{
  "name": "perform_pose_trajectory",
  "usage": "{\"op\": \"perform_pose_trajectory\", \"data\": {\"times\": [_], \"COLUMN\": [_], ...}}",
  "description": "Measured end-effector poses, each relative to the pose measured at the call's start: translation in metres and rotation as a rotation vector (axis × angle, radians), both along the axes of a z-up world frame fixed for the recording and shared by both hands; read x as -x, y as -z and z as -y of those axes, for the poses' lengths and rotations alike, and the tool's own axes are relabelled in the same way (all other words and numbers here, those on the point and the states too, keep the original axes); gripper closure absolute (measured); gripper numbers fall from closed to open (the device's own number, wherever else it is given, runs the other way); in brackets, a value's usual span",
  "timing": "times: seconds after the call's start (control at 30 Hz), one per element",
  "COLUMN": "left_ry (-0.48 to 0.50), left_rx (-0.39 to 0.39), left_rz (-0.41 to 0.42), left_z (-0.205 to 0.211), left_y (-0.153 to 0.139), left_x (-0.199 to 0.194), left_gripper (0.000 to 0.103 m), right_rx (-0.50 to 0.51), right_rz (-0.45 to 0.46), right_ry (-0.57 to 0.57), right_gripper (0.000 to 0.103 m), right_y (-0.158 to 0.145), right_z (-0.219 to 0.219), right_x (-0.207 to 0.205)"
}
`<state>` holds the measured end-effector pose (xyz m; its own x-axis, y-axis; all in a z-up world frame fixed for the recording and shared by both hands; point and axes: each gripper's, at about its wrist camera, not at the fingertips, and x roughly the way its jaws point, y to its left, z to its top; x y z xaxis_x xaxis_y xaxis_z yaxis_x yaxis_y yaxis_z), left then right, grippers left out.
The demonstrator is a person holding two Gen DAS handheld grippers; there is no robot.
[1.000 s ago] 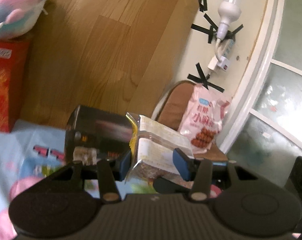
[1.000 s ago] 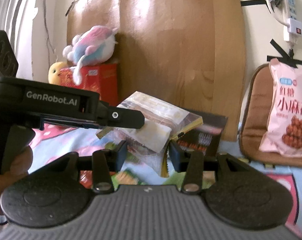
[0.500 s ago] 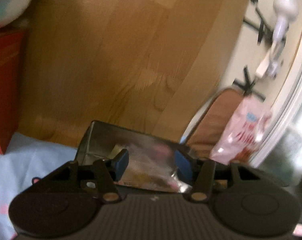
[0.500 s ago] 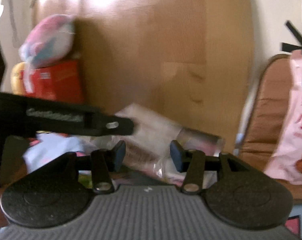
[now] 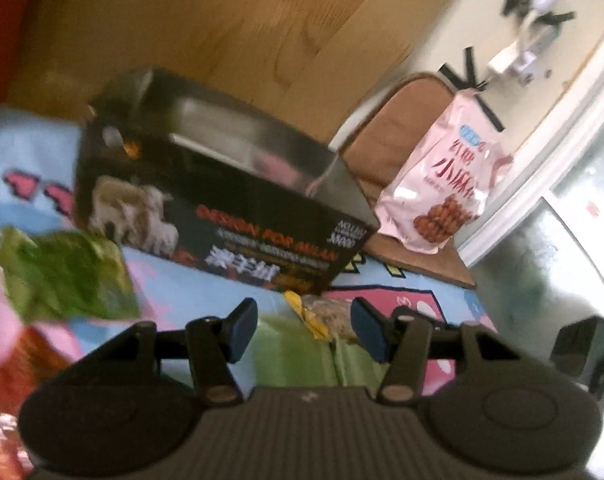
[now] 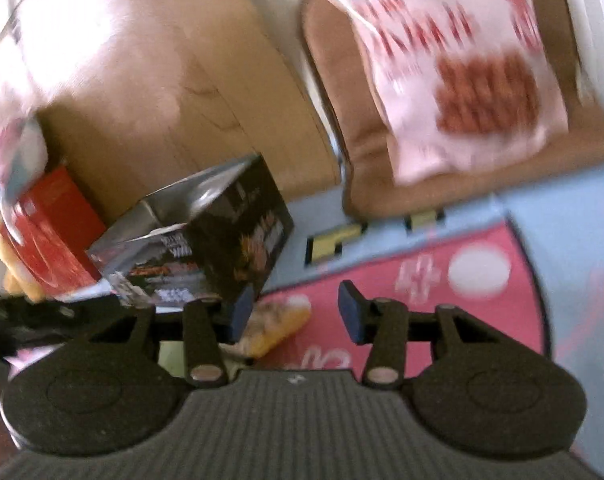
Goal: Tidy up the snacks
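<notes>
An open black box with a silvery inside stands on the patterned mat; it also shows in the right wrist view. My left gripper is open just in front of it. A clear, yellow-edged snack packet lies low between its fingers, and the pads do not press on it. My right gripper hangs tilted beside the box with its jaws closing. The same yellowish packet lies on the mat by its left finger, untouched. A green packet lies left of the box.
A pink snack bag leans on a brown cushion at the right, by the wall. A red box with a plush toy stands beyond the black box. Wooden boards lean behind. Red wrappers lie at the lower left.
Both grippers have sunk and moved, and the right one rolled. The clear packet that sat between the left pads a second ago is free of them and lies low on the mat.
</notes>
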<state>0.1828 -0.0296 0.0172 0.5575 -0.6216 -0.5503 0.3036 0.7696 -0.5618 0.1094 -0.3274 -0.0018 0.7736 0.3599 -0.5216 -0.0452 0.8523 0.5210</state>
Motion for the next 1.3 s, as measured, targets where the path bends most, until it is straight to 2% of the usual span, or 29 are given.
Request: {"op": "perform_pose_trajectory", "data": {"times": [0.07,0.13,0.2,0.3,0.5,0.67,0.8,0.93,1.0,1.2,1.3], "left_ry": [-0.001,0.004,0.026,0.028,-0.014,-0.063,-0.066,-0.046,-0.033,-0.029,-0.031], "left_rx": [0.027,0.053,0.06,-0.011,-0.041,-0.037,-0.055,-0.136,-0.14,-0.08,-0.017], "left_rz": [-0.037,-0.072,-0.103,-0.048,-0.013,0.042,0.093,0.169,0.18,0.175,0.164], "left_z": [0.005,0.011,0.016,0.016,-0.026,-0.063,-0.065,-0.049,-0.048,-0.057,-0.063], "left_y": [0.005,0.012,0.018,0.017,0.015,0.018,0.018,0.017,0.017,0.018,0.018], "left_x": [-0.011,-0.017,-0.018,0.002,0.064,0.112,0.116,0.121,0.124,0.124,0.121], "left_gripper": [0.051,0.053,0.073,0.074,0.074,0.073,0.071,0.064,0.058,0.057,0.057], "right_rx": [-0.078,-0.124,-0.121,-0.064,-0.075,-0.005,0.061,0.032,0.026,0.003,0.013], "right_rz": [-0.032,-0.059,-0.061,-0.035,-0.037,0.013,0.054,0.041,0.043,0.037,0.042], "right_ry": [-0.033,-0.051,-0.067,-0.101,-0.22,-0.34,-0.352,-0.348,-0.347,-0.351,-0.351], "right_gripper": [0.054,0.061,0.067,0.072,0.072,0.071,0.07,0.068,0.067,0.067,0.068], "right_y": [0.006,0.01,0.011,0.0,0.005,-0.002,-0.006,-0.005,-0.003,-0.002,-0.003], "right_z": [-0.002,-0.007,-0.016,-0.035,-0.062,-0.097,-0.108,-0.103,-0.103,-0.101,-0.102], "right_x": [-0.005,-0.01,-0.006,0.002,0.021,0.05,0.057,0.055,0.057,0.054,0.055]}}
